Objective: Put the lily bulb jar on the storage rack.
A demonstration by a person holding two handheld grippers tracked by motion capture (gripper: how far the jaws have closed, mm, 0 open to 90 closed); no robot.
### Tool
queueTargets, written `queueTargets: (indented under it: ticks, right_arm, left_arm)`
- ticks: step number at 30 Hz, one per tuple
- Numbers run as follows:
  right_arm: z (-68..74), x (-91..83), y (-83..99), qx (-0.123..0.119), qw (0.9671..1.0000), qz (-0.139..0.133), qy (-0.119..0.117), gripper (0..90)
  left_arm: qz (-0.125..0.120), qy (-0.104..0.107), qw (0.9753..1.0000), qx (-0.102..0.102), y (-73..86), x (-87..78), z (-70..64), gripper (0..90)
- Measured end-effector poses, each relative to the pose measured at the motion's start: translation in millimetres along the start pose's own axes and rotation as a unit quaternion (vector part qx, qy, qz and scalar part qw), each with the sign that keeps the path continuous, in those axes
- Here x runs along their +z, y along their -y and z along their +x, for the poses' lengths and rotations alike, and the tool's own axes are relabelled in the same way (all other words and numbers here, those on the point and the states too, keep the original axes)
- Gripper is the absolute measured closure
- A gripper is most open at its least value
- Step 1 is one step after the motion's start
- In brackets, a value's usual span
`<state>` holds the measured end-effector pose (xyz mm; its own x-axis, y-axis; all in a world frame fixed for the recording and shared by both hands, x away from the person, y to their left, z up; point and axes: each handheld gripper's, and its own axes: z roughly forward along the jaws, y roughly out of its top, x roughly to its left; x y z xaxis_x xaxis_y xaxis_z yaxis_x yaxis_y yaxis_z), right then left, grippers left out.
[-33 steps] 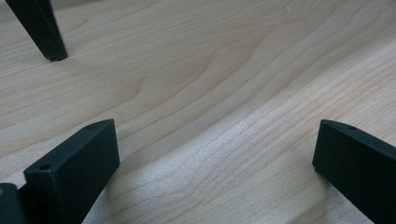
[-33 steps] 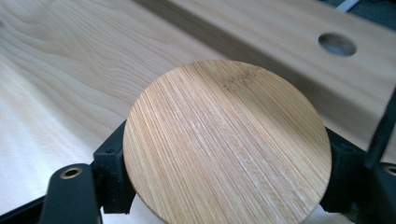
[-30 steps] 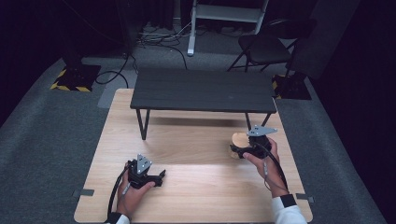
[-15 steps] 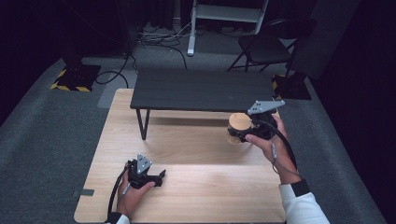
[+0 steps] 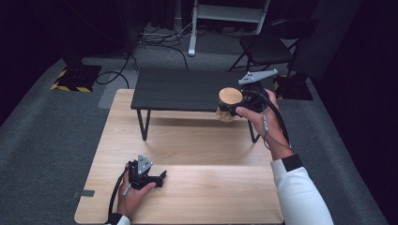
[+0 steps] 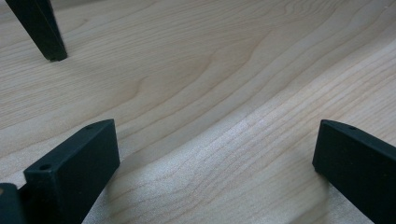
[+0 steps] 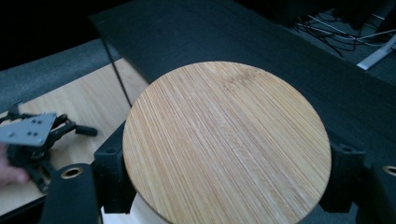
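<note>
Right claw [image 5: 233, 110] clamping round bamboo-lidded jar [image 5: 229, 104]

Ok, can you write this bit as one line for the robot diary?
right gripper: shut on jar, lifted at black shelf | left gripper: open, on wooden table

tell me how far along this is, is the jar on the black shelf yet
Not yet. Done: the right claw has gripped the jar with the bamboo lid and holds it in the air at the front right edge of the black shelf. In hand: carrying it there. Left: setting it down and letting go. The left claw rests open on the wooden table.
</note>
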<state>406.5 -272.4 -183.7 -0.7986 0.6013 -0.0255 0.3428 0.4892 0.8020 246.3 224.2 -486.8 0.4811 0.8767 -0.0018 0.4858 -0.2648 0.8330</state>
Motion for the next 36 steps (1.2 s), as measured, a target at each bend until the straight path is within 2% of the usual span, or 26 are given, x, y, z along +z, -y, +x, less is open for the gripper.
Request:
queueTargets:
  ticks: [6,8,13,22,27,29,30,34,36]
  right_arm:
    - [-8.4,22.2,-9.0,0.024,0.9995,0.005,0.021,24.4]
    - [-8.9,28.7,-12.3,0.023,0.9992,0.01,0.032,24.4]
    - [-16.3,39.4,-13.2,0.04,0.9983,-0.003,0.042,24.4]
    - [-16.2,54.9,-14.0,0.043,0.9973,-0.004,0.059,24.3]
    - [-14.5,56.7,-10.9,0.047,0.9968,-0.011,0.064,23.6]
    - [-14.3,56.4,-5.6,0.04,0.9968,-0.028,0.063,13.6]
    - [-12.9,54.7,-5.7,0.043,0.9965,-0.028,0.066,12.7]
    - [-12.2,39.0,3.4,0.034,0.9959,-0.05,0.067,8.2]
    - [-9.0,29.3,10.0,0.027,0.995,-0.06,0.076,7.1]
  left_arm:
    - [0.0,0.0,1.0,0.0,-0.1,0.0,-0.1,0.5]
    - [0.0,0.0,1.0,0.0,0.0,0.1,-0.1,0.4]
    - [0.0,0.0,1.0,0.0,-0.2,0.3,0.1,0.4]
    - [0.0,0.0,1.0,0.0,-0.3,0.5,0.2,0.5]
    - [0.0,0.0,1.0,0.0,-0.3,0.5,0.2,0.4]
    - [0.0,0.0,1.0,0.0,-0.3,0.5,0.2,0.5]
    - [0.0,0.0,1.0,0.0,-0.3,0.5,0.2,0.4]
    - [0.0,0.001,1.0,0.0,-0.3,0.5,0.2,0.5]
    - [0.0,0.001,1.0,0.0,-0.3,0.5,0.2,0.5]
